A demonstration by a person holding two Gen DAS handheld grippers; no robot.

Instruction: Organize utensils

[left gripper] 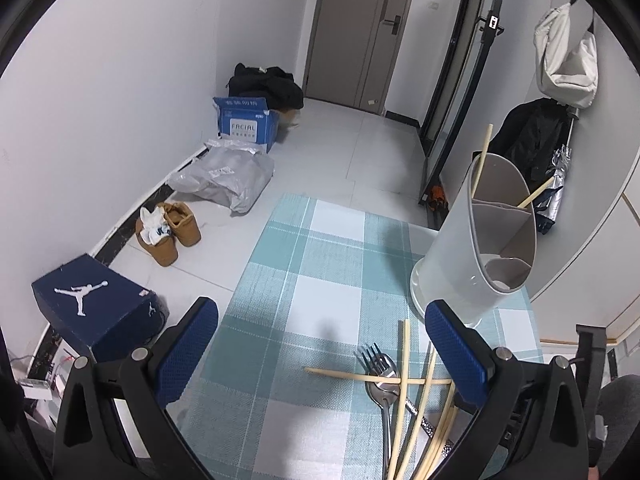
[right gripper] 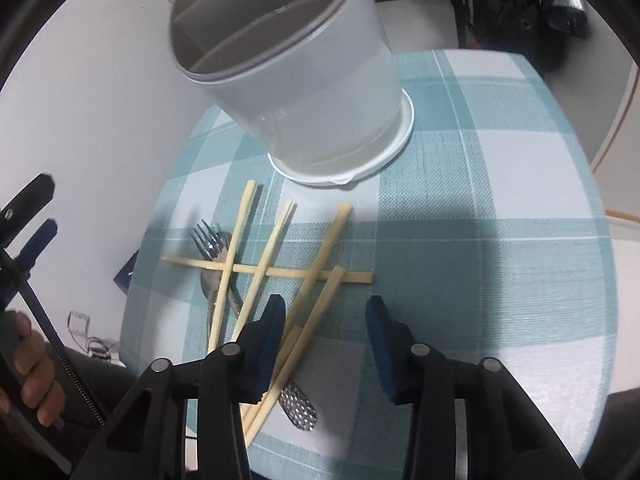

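Note:
A white utensil holder [left gripper: 460, 256] [right gripper: 320, 92] with grey dividers stands on the checked tablecloth [left gripper: 320, 260] [right gripper: 480, 200]. Two chopsticks [left gripper: 482, 152] lean in its far compartments. Loose chopsticks [left gripper: 404, 380] [right gripper: 268, 270] lie crossed over a fork [left gripper: 374, 356] [right gripper: 206, 240] and a spoon [left gripper: 384, 392] [right gripper: 208, 280] in front of the holder. My left gripper [left gripper: 320, 312] is open wide above the cloth, left of the pile, nothing between its fingers. My right gripper [right gripper: 326, 304] hangs low over the pile's right end, jaws partly apart; one chopstick runs just inside its left finger [right gripper: 272, 320], not pinched.
On the floor left of the table are a dark shoe box [left gripper: 96, 304], tan boots [left gripper: 168, 232], a plastic bag [left gripper: 228, 180] and a blue carton [left gripper: 248, 120]. A coat and folded umbrella [left gripper: 556, 184] hang at the right wall. A hand [right gripper: 32, 376] holds the left gripper's handle.

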